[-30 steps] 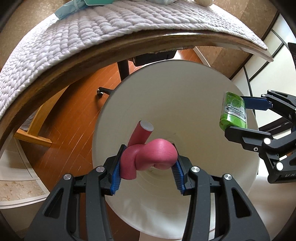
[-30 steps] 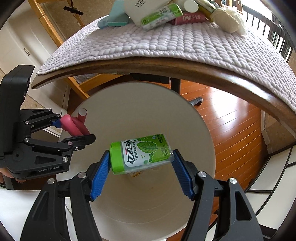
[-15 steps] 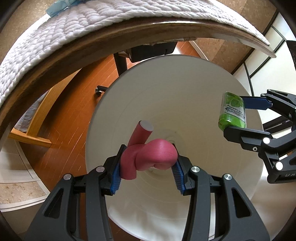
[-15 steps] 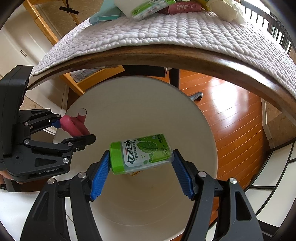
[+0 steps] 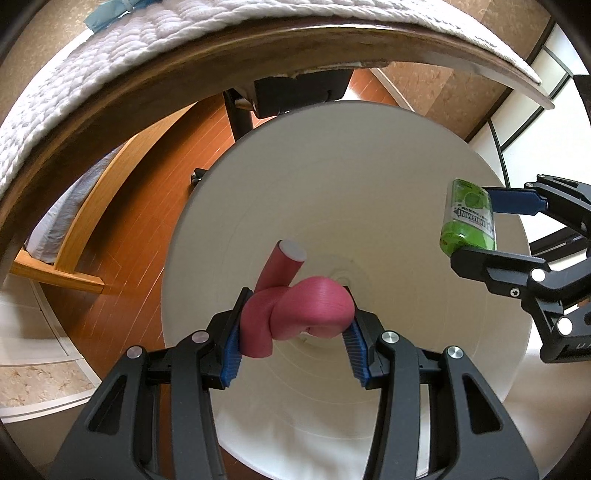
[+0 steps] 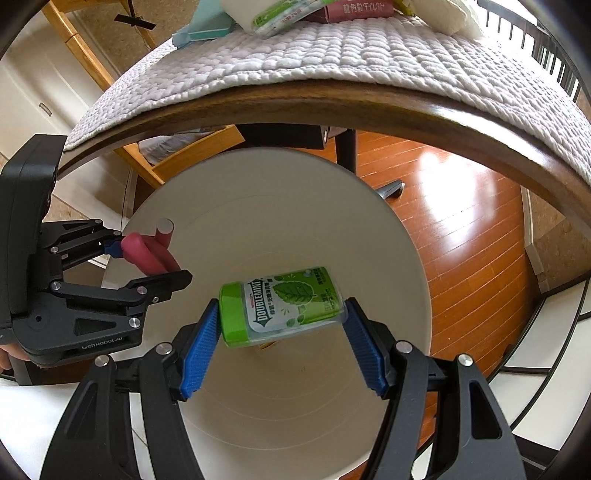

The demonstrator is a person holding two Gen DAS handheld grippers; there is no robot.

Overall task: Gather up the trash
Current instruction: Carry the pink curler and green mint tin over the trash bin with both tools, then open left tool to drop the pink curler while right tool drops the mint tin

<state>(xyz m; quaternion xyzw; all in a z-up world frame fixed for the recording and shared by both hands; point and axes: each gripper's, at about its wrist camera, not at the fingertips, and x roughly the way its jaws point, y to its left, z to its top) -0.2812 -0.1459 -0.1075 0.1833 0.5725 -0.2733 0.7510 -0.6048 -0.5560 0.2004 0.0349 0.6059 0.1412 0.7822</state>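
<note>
Two pieces of trash poised over an open white bin (image 6: pixel 388 236)

Left gripper (image 5: pixel 291 332) clamped on a pink twisted tube (image 5: pixel 295 310), right gripper (image 6: pixel 282 325) pinching a green gum bottle (image 6: pixel 280 306) sideways; both inside the rim (table edge (image 6: pixel 332 103) close above), likely ready for dropping

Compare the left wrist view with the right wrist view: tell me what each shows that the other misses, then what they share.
Only the left wrist view shows the pink twisted piece whole, clamped between the left gripper pads.

Only the right wrist view shows the packets and boxes piled on the quilted cloth, and the front label of the green Doublemint bottle, clamped in the right gripper.

Both show both grippers holding their items over the open white bin, below the wooden table edge.
</note>
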